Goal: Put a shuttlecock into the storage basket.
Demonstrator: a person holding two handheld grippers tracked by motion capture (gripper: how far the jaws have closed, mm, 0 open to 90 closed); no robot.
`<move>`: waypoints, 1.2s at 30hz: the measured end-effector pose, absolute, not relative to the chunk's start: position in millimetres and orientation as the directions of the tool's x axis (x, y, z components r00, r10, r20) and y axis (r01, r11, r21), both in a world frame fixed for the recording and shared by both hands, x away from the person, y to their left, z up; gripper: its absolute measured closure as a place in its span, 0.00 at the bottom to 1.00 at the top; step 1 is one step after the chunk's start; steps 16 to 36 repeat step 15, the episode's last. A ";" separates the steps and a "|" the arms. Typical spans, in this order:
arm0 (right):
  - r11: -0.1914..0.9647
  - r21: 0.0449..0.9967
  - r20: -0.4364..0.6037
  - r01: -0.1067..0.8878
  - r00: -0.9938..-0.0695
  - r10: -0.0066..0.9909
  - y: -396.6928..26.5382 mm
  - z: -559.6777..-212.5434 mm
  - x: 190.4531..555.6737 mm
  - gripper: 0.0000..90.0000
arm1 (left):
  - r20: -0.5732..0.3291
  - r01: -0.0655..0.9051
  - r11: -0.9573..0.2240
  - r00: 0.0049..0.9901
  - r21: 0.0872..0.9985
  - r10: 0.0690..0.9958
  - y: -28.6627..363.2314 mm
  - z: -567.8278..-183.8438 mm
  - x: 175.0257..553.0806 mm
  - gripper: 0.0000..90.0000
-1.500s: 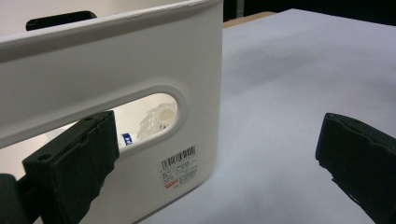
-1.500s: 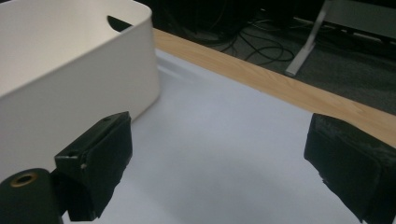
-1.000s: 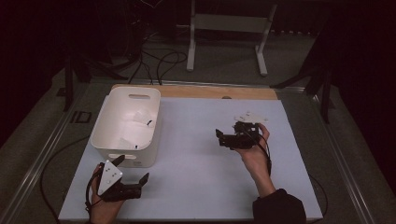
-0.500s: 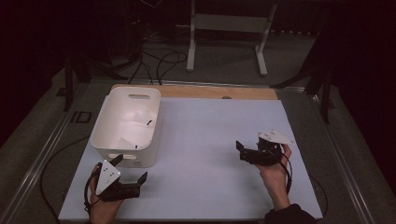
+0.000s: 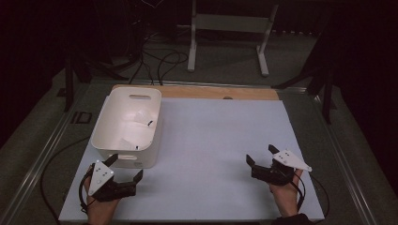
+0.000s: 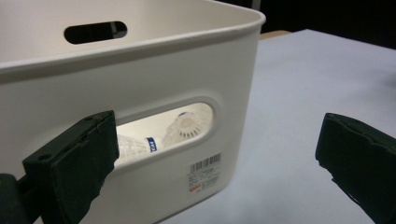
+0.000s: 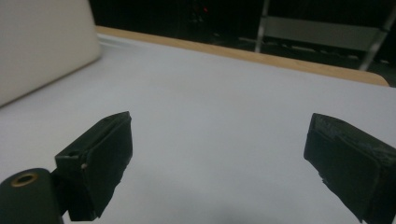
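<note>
A white plastic bin (image 5: pixel 105 138) stands on the left of the white table mat (image 5: pixel 216 136), and white shuttlecocks (image 5: pixel 136 117) lie inside it. My left gripper (image 5: pixel 126 167) rests open just in front of the bin's near wall, holding nothing. In the left gripper view the jaws stand wide apart before the bin (image 6: pixel 140 74), and shuttlecocks (image 6: pixel 187 127) show through its handle slot. My right gripper (image 5: pixel 260 154) sits open at the mat's near right, empty. In the right gripper view its jaws spread over bare mat (image 7: pixel 219 112), with the bin (image 7: pixel 42 42) at the far left.
A wooden strip (image 5: pixel 216 92) runs along the table's far edge. Beyond it stands a white metal stand (image 5: pixel 230 28), with cables (image 5: pixel 159 61) on the dark floor. A barcode label (image 6: pixel 203 170) is stuck on the bin's near wall.
My right gripper has drawn back from mid-table toward the near right corner, staying open. The left gripper has barely moved.
</note>
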State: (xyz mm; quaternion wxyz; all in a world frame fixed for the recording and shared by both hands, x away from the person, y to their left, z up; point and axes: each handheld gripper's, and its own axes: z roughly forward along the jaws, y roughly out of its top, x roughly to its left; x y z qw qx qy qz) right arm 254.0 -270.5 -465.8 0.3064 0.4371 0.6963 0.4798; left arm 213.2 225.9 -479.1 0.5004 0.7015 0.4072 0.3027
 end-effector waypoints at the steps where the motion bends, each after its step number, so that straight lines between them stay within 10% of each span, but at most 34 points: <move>1: 0.154 0.941 -0.010 0.301 -0.431 0.902 -270.9 -466.1 251.3 0.09 | 0.018 0.269 -0.167 0.480 0.948 0.877 226.9 -479.0 213.2 0.00; 36: 0.130 0.964 -0.018 0.233 -0.429 0.903 -278.6 -475.7 233.7 0.09 | 0.021 0.261 -0.160 0.467 0.952 0.884 229.6 -478.6 212.5 0.00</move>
